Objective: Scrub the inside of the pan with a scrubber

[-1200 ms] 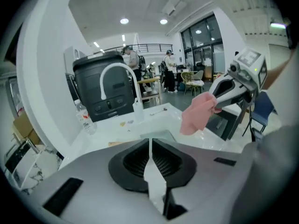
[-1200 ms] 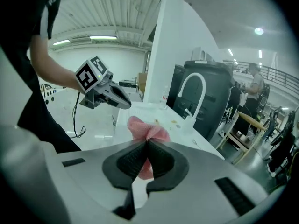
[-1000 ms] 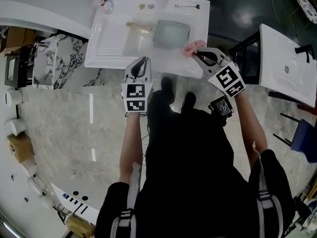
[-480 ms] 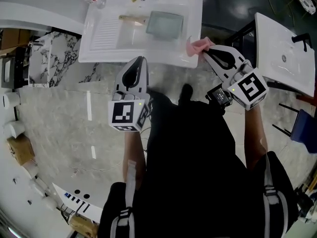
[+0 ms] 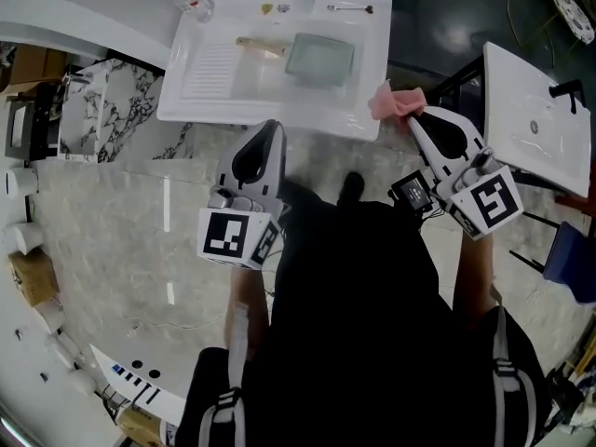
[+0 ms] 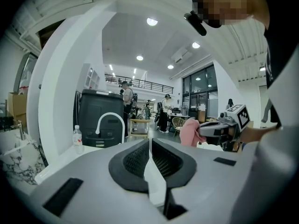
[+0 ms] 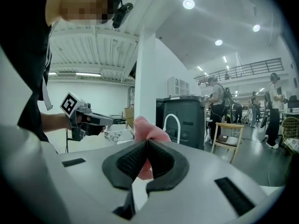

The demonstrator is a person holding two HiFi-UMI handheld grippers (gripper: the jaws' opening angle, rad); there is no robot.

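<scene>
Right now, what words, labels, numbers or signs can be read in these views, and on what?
No text can be read.
Markers on the left cube and right cube: black-and-white squares, no letters.
Label on the bottle: too small to read.
Display on the small screen beside the right cube: too small to read.

The ribbed white draining board is bare — room to come in there. The square grey-green pan with a wooden handle sits in the white sink's bowl, and a clear plastic bottle stands at the back corner.
</scene>
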